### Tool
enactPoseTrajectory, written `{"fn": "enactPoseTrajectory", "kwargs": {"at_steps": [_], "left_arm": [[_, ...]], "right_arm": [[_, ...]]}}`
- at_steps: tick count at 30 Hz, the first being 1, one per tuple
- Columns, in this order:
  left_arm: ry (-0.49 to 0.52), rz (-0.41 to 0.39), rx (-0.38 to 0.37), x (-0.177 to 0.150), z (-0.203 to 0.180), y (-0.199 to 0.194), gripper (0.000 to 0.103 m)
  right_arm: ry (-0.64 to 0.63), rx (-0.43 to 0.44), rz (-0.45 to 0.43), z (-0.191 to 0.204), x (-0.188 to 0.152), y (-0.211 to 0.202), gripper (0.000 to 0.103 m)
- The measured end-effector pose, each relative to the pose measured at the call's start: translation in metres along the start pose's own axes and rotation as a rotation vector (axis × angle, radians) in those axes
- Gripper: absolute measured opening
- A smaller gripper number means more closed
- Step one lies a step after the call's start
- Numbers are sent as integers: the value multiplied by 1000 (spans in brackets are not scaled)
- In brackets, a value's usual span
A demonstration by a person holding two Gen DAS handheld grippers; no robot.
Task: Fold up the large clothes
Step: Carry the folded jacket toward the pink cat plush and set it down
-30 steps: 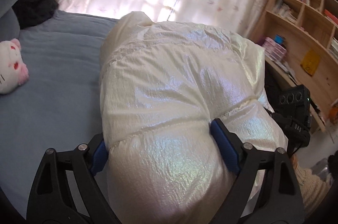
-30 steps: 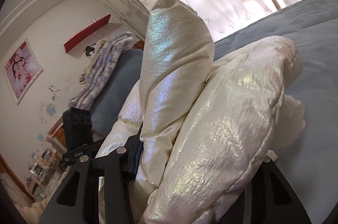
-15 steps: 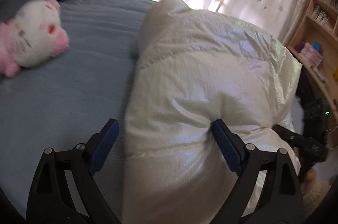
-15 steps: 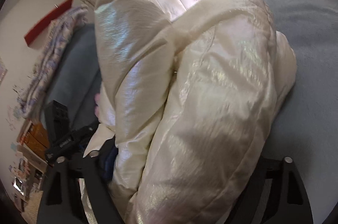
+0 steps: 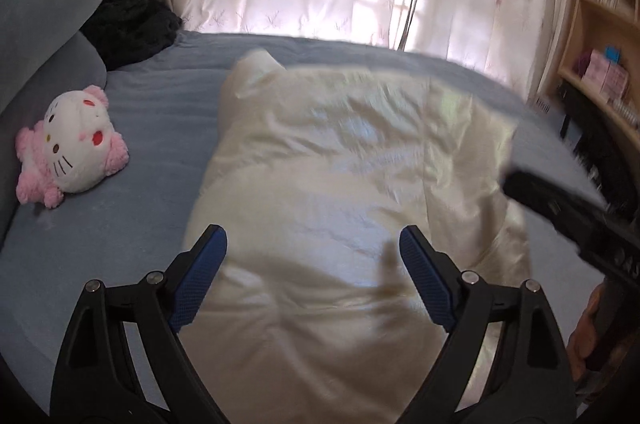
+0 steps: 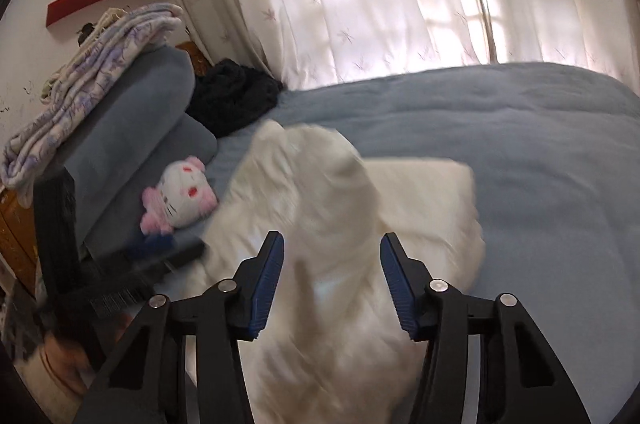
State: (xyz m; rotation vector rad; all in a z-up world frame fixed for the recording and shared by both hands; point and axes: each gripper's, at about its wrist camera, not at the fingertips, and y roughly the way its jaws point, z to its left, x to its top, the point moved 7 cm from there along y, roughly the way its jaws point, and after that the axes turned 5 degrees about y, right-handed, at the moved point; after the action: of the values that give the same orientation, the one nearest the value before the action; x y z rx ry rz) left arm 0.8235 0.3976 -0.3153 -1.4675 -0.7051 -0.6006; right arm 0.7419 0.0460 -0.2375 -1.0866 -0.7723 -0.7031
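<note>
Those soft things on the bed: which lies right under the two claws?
The shiny cream puffer jacket; the pink-and-white plush toy and the black garment lie farther off.

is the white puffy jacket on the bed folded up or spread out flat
Folded. The white puffy jacket lies on the blue bed as a thick, bunched bundle with layers doubled over, no sleeves spread out. Motion blur hides how neat the fold is.

I've let go: the cream puffer jacket now lies on the blue bed, free of both grippers; my right gripper jaws have just been closing again.
</note>
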Motion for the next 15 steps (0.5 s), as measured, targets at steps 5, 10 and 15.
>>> {"fn": "enactPoseTrajectory", "kwargs": {"at_steps": [5,10,15], "left_arm": [[-35,58,43,-22,1,23,92],[-43,37,44,-30,-1,28,97],[-65,39,52,-33,-4,26,98]], "right_arm": [[56,-78,99,10,13,69,51],[109,-31,89,2,-2,111,51],[82,-41,94,-11,-21,118,51]]}}
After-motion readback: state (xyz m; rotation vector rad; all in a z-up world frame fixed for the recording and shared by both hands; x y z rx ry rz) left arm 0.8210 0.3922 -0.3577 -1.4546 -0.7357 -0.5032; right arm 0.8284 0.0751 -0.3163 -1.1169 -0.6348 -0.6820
